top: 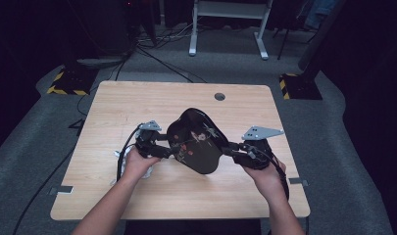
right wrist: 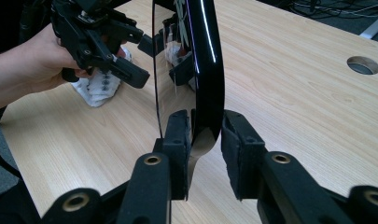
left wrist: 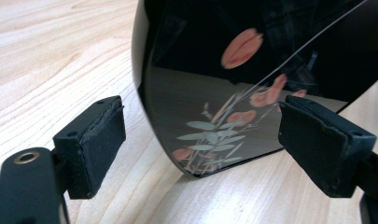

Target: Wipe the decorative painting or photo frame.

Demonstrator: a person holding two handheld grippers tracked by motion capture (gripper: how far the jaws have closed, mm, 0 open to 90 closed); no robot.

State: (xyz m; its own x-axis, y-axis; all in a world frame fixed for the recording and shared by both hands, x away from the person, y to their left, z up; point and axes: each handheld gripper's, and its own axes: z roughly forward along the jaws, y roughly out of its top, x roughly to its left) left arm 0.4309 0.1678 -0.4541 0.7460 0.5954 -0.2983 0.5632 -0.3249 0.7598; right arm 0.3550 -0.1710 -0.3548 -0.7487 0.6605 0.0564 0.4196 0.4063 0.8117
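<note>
Right gripper [right wrist: 203, 154]: jaws narrowed onto the rim of a black lacquered tray [top: 195, 141], one pad against its inner face, the other at or just off its glossy back; grasping, apparently to keep it on edge. Left gripper [left wrist: 200, 140]: jaws spread wide, the tray's opposite rim between them, neither pad touching; released, seemingly poised to take a second hold. Tray: oval, painted with pink blossoms and green leaves, tilted steeply above the middle of the worktop [top: 137, 100], between both hands. Crumpled white cloth [right wrist: 100, 88]: on the worktop under the left hand [top: 137, 164], unused.
</note>
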